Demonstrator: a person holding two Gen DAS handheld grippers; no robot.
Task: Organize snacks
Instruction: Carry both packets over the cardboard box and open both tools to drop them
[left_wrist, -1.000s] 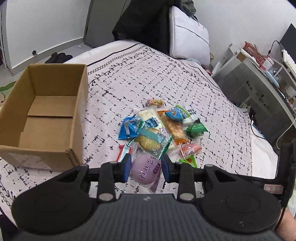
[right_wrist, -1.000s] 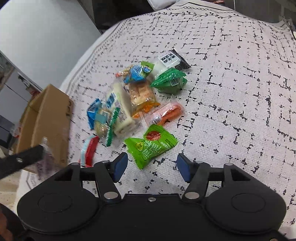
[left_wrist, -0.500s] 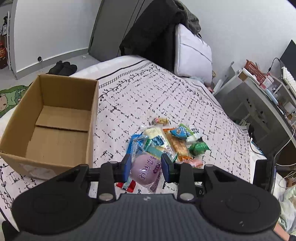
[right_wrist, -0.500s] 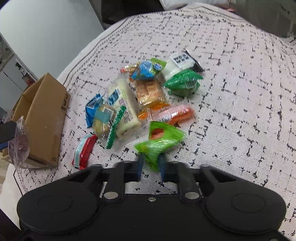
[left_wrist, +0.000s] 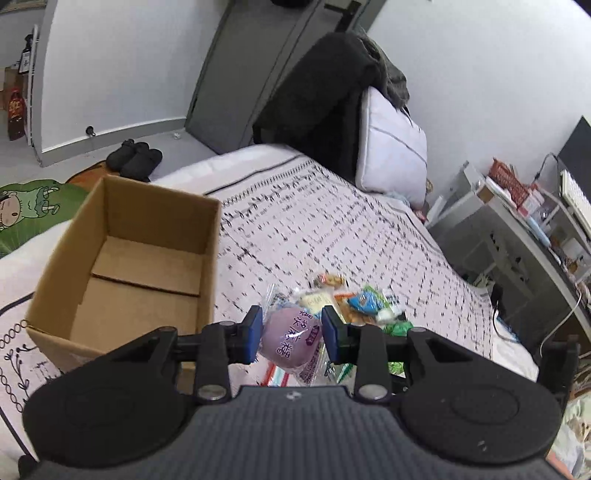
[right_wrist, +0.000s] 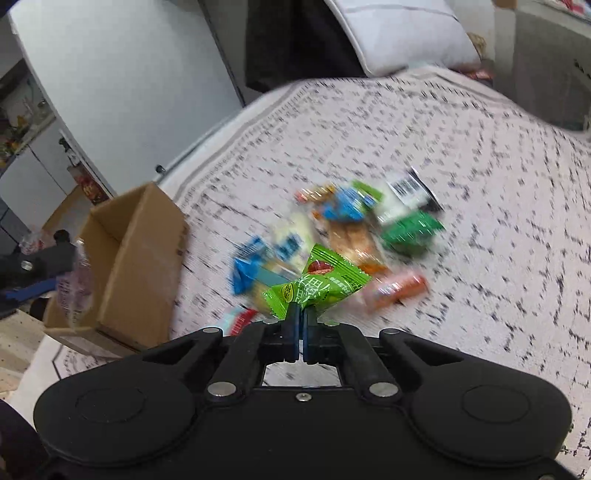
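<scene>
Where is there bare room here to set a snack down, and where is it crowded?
The cardboard box floor is bare. So is the bedspread between the box and the snack pile, and from the pile to the pillow. The pile itself is crowded, packets overlapping. Both jaws are full: purple bun packet left, green packet right.

Location: a home bedroom. Identifying features are a bed (left_wrist: 332, 229) with a patterned cover, a white pillow (left_wrist: 391, 147) at its head, slippers (left_wrist: 135, 158) on the floor, and a cluttered desk (left_wrist: 532, 221) alongside the bed.
</scene>
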